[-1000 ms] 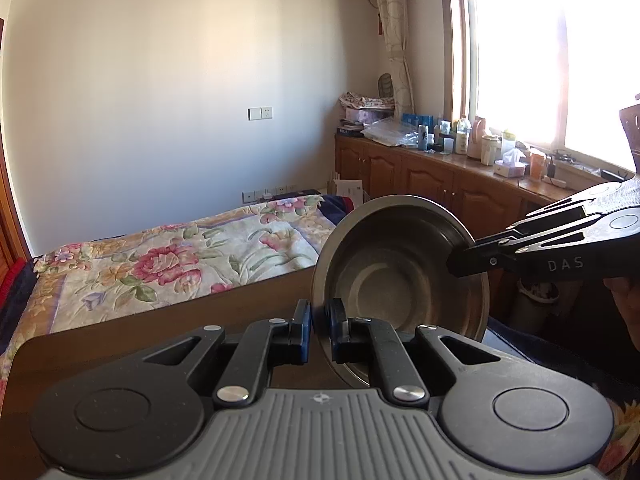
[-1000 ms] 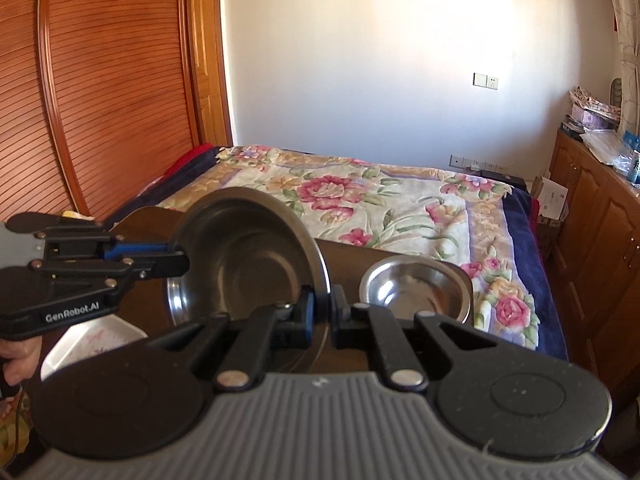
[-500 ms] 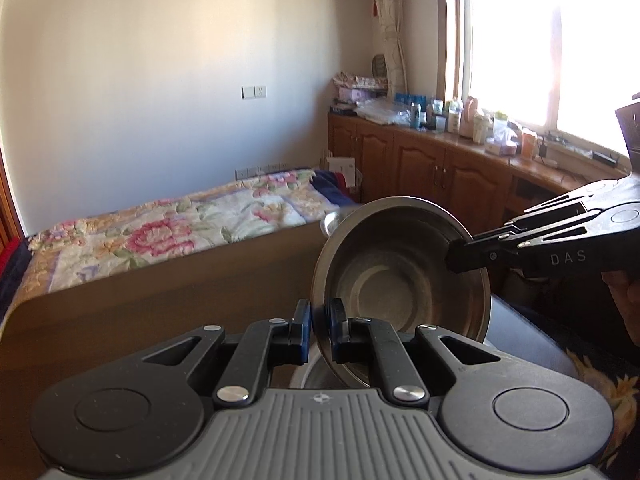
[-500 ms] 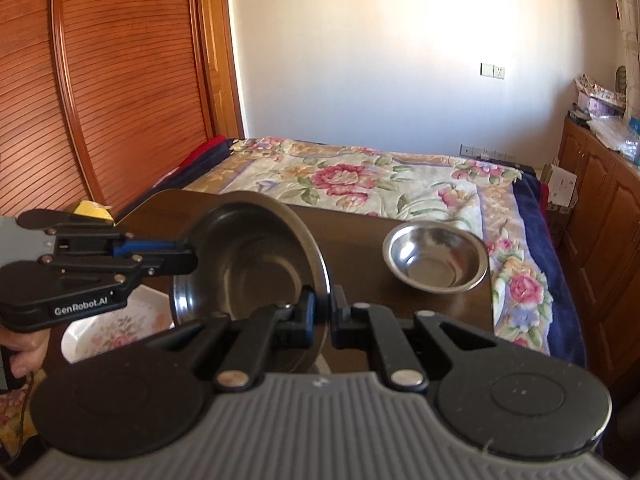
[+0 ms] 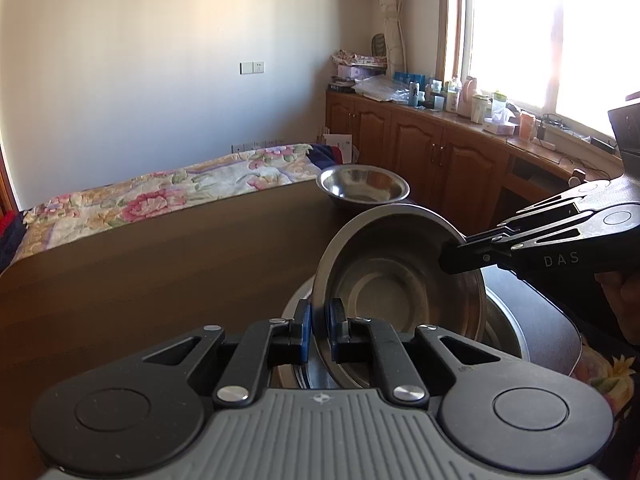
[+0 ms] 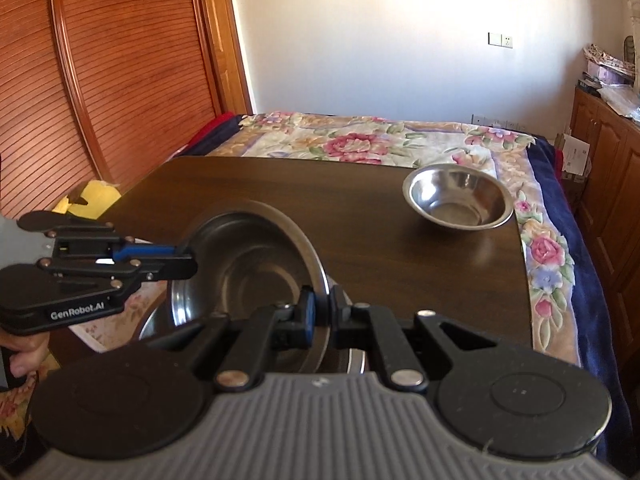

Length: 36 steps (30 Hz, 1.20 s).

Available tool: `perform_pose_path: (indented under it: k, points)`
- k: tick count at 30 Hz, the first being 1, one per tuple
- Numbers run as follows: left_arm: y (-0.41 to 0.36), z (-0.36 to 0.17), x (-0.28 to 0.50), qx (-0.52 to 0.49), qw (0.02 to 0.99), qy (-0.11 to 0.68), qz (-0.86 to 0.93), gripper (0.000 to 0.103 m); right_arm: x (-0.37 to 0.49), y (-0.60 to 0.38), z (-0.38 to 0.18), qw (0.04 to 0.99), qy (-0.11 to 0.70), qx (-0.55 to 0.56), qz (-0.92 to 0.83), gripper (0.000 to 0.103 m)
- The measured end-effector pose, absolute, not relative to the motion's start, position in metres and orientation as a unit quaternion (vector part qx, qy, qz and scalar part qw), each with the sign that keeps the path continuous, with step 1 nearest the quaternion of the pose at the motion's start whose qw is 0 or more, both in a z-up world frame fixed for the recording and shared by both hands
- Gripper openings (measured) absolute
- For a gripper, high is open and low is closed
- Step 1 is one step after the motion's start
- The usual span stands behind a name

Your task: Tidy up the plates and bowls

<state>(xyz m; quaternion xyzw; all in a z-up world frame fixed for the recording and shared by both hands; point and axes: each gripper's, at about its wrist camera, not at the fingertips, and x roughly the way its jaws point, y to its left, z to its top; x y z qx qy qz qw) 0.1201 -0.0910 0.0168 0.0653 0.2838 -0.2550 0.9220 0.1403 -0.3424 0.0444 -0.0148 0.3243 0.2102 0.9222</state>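
Note:
Both grippers are shut on the rim of one large steel bowl point(image 5: 400, 280), held tilted just above the dark wooden table point(image 5: 160, 272). My left gripper point(image 5: 319, 328) pinches its near rim; my right gripper point(image 5: 448, 258) pinches the far rim. In the right wrist view the same bowl point(image 6: 248, 264) sits between my right gripper point(image 6: 320, 312) and my left gripper point(image 6: 188, 264). Another steel dish point(image 5: 504, 320) lies under it. A smaller steel bowl point(image 6: 458, 200) stands on the table's far right corner, also in the left wrist view point(image 5: 362, 188).
A white floral plate point(image 6: 116, 320) lies at the table's left, partly hidden behind the left gripper. A floral bed point(image 6: 360, 144) lies beyond the table. Wooden cabinets point(image 5: 420, 144) with clutter run under the window. A slatted wooden door point(image 6: 100, 60) stands left.
Both grippers have lowered the large bowl toward the table, over the steel dish beneath. The small bowl and table top have come into fuller view.

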Motion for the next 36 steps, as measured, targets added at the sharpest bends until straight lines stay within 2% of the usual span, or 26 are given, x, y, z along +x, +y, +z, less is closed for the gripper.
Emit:
perform_pose_path:
  k: [14,25,29,36]
  points:
    - [-0.092,0.006,0.112,0.075,0.916,0.302,-0.255,0.01,0.133,-0.339,0.028,0.912,0.346,-0.008,0.219,0.011]
    - [-0.095,-0.001,0.109,0.083,0.92,0.291,-0.248,0.011,0.132,-0.334,0.017,0.925,0.323,-0.031,0.196,0.013]
    - [-0.095,-0.006,0.109,0.085,0.92,0.296,-0.242,0.013,0.126,-0.325,0.011,0.932,0.307,-0.054,0.186,0.014]
    - [-0.093,-0.006,0.109,0.089,0.923,0.291,-0.235,0.013,0.111,-0.297,0.003,0.94,0.262,-0.156,0.155,0.018]
